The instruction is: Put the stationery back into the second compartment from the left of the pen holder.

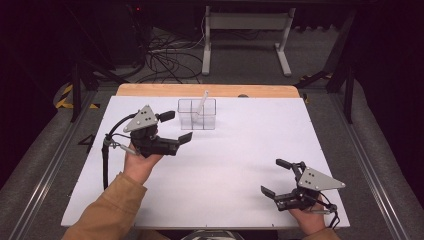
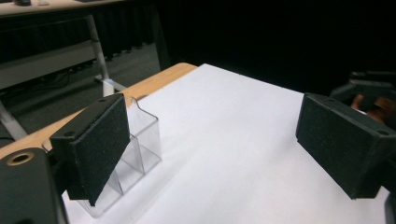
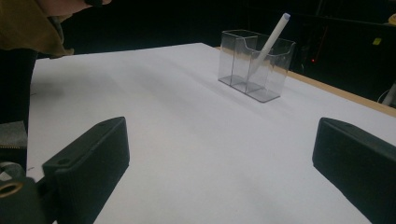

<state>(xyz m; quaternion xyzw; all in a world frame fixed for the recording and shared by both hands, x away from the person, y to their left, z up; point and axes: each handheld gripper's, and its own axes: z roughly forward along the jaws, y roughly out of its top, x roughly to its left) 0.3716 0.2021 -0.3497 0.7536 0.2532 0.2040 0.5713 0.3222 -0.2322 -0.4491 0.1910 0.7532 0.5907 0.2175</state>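
Observation:
A clear plastic holder [image 1: 197, 114] with several compartments stands at the back of the white table top [image 1: 230, 160]. A white pen [image 1: 202, 102] leans in it, tip up. My left gripper [image 1: 177, 126] hovers just left of the holder, jaws wide apart and nothing between them. In the left gripper view the holder [image 2: 140, 149] sits behind the left jaw, and the left gripper [image 2: 215, 140] frames bare table. My right gripper [image 1: 272, 176] rests near the front right edge, open and holding nothing. The right gripper view shows the holder [image 3: 254, 65] and pen [image 3: 273, 35] far ahead of the right gripper [image 3: 219, 163].
A wooden strip [image 1: 207, 90] borders the table's far edge. Beyond it stand a white desk frame [image 1: 245, 30] and loose cables [image 1: 170, 60] on the floor. A tan sleeve [image 1: 107, 210] comes in at the bottom left. Metal rails [image 1: 45, 170] run along both sides.

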